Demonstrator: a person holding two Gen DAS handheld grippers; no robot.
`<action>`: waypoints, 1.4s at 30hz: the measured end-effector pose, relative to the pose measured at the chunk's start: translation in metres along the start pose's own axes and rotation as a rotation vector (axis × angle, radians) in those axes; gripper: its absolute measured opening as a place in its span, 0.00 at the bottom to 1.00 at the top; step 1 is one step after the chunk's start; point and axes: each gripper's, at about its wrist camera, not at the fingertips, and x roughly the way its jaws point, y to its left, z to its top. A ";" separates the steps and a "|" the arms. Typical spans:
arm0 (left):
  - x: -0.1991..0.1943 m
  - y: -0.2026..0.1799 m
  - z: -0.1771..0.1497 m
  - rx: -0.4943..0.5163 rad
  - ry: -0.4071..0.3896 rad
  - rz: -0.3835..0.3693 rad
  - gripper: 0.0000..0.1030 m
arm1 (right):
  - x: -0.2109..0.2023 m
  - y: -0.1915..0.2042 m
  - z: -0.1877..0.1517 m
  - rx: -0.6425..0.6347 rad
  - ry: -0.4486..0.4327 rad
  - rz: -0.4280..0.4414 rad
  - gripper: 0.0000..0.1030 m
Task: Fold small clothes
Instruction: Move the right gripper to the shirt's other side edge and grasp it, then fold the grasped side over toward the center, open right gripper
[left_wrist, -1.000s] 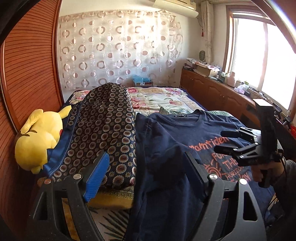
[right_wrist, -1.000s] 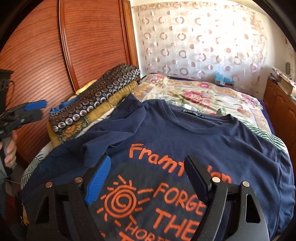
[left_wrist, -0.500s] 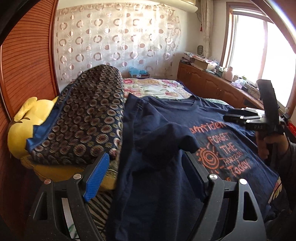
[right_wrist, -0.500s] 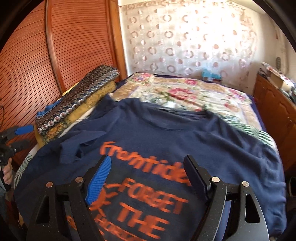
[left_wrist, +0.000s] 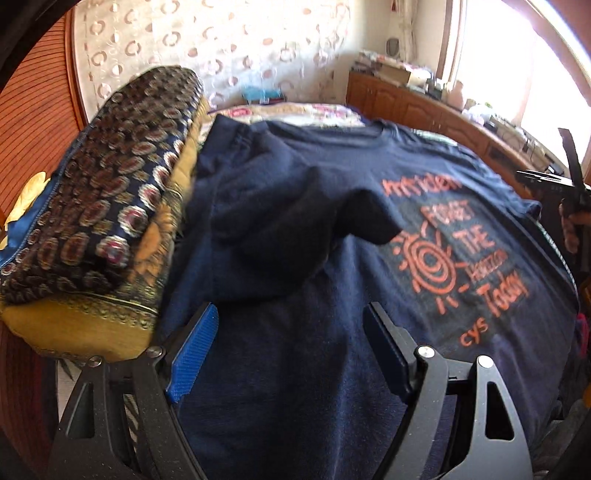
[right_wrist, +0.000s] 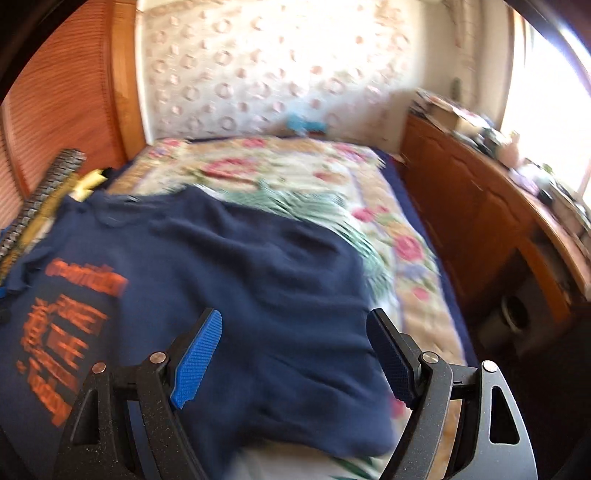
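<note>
My left gripper (left_wrist: 288, 350) has its jaws standing wide apart with nothing between the pads; under the gap lies only the flat navy cloth of the T-shirt (left_wrist: 332, 277). Just ahead of my left fingertips one sleeve (left_wrist: 295, 229) is folded inward across the shirt's chest, its end lying beside the orange print (left_wrist: 454, 254).

My right gripper (right_wrist: 295, 350) is likewise spread open and empty, hanging over the other side of the T-shirt (right_wrist: 240, 277), near its outer edge, where the cloth lies rumpled on the floral bedspread (right_wrist: 369, 206). This view is smeared, so I think the shirt's hem reaches the near edge of the bed, but I cannot be sure.

From the left wrist view, my right hand (left_wrist: 570, 229) shows at the far right past the shirt's edge. The shirt lies face up across the bed, collar toward the curtain (left_wrist: 221, 48). Beside its left shoulder sits a stack of folded patterned bedding (left_wrist: 103, 206), touching the shirt's side. A wooden cabinet (right_wrist: 480, 206) runs along the bed's right side under the window.
</note>
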 end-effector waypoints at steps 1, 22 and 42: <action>0.002 0.000 0.000 0.004 0.007 0.001 0.79 | -0.001 -0.006 -0.005 0.011 0.010 -0.008 0.80; 0.013 -0.013 0.004 0.050 0.044 0.029 1.00 | -0.030 -0.042 -0.030 0.124 0.086 0.059 0.28; -0.059 -0.004 0.025 -0.042 -0.231 0.031 1.00 | -0.036 0.106 -0.005 -0.218 -0.040 0.268 0.08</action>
